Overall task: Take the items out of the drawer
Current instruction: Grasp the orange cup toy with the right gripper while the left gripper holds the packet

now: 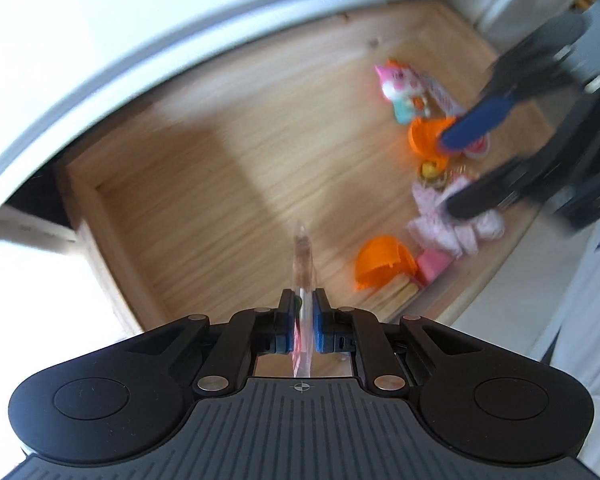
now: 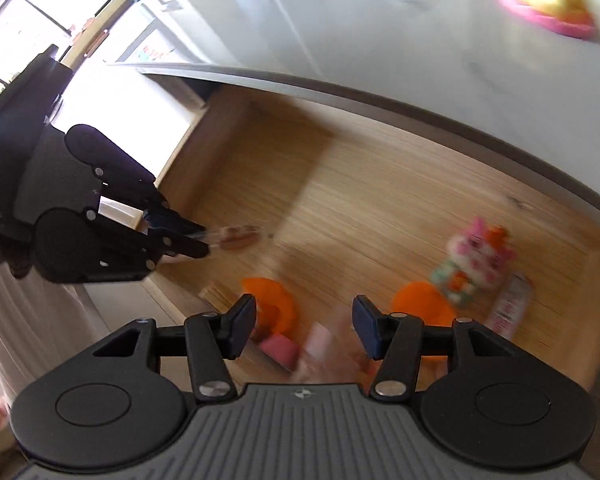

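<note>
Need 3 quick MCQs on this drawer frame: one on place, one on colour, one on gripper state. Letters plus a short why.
1. Where do the toys lie?
A. on the white counter only
B. in the open wooden drawer
C. on the floor

2. What colour are the two cup-like shell pieces in the drawer?
A. orange
B. green
C. black

3. How does the left gripper stand?
A. wide open, nothing in it
B. out of view
C. shut on a thin clear flat piece

Key: 1 B, the pink toy figure and the rest sit on the floor of the drawer. 2 A, both shells are orange. 3 C, the left gripper has its pads pressed on the clear piece, while the right gripper stands open.
</note>
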The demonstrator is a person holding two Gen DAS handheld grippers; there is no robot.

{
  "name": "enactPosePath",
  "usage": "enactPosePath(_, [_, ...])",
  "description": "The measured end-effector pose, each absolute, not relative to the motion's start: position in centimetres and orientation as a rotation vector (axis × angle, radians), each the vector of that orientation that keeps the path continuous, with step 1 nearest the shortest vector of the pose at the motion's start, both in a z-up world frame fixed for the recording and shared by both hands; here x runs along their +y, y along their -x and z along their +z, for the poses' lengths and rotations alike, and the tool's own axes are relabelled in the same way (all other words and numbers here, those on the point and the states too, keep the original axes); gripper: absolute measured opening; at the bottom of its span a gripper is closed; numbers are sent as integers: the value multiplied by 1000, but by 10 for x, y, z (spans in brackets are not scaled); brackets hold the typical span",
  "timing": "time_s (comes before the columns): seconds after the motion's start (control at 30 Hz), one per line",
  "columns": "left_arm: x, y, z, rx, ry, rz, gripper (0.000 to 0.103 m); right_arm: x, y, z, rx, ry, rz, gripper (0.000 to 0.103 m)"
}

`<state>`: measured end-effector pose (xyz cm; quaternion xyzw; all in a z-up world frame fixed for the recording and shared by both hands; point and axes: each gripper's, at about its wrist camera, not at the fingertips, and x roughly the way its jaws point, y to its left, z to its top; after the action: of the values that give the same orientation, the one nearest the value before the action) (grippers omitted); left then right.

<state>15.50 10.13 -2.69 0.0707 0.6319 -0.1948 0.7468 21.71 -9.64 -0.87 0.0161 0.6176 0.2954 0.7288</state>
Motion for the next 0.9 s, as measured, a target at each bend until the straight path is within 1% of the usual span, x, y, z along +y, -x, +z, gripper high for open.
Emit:
enactPosePath(0.27, [121, -139, -9, 1321, -81, -410, 10, -24, -240, -66, 1572, 11, 676, 54])
enactPosePath(0.33, [122, -138, -8, 1318, -84, -412, 11, -16, -238, -77, 1606, 41, 671, 51])
enactPosePath(0.37, [123, -139, -8, 1317, -87, -411, 11, -14, -237, -80, 1610, 60, 660, 43])
enactPosePath(0.4, [122, -140, -10, 1319, -97, -408, 11, -14, -236, -79, 1604, 66, 650, 39])
enactPosePath(0.53, [112, -149, -20, 1350, -145, -399, 14, -25, -225, -59, 1509, 112, 647, 38])
enactPosePath(0.57, [110, -154, -24, 1367, -140, -408, 14, -30, -220, -53, 1484, 125, 644, 37])
enactPosePath(0.6, [107, -159, -28, 1379, -140, -408, 15, -36, -215, -48, 1465, 124, 642, 26])
enactPosePath(0.63, [104, -163, -32, 1387, -147, -409, 15, -43, -210, -42, 1449, 115, 638, 19])
enactPosePath(0.67, [100, -167, -35, 1397, -155, -414, 15, -50, -207, -36, 1438, 103, 631, 16])
enactPosePath(0.77, [83, -172, -48, 1442, -205, -440, 14, -77, -191, -21, 1383, 77, 607, 11])
enactPosePath(0.9, [64, -169, -58, 1463, -299, -456, 13, -114, -178, -9, 1344, 29, 559, 9])
